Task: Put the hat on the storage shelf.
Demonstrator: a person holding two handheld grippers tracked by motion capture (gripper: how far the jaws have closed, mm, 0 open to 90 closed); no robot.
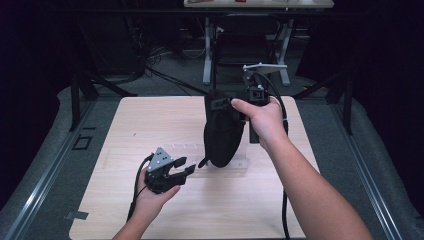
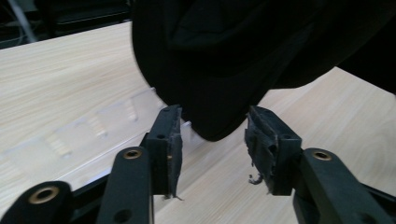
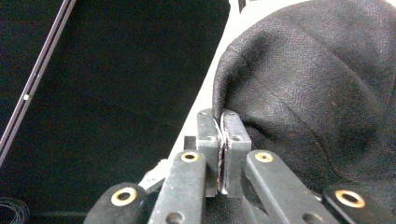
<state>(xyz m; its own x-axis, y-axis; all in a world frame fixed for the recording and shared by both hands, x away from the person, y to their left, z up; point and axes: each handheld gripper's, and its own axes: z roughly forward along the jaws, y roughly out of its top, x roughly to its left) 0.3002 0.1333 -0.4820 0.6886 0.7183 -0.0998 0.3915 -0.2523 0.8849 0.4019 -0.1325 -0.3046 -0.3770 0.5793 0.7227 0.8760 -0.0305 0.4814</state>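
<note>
Right tongs point(image 1: 226, 104) pinching raised black bag point(image 1: 221, 132)

No text, label, brand, number or sign can be read anywhere.

Right tool point(image 1: 222, 103) raised, jaws pinched together, left tool point(image 1: 186, 166) low, jaws apart

1 black fabric bag point(image 1: 221, 131), 1 clear plastic tray point(image 1: 220, 155), 1 wooden table point(image 1: 150, 125), 2 claws
</note>
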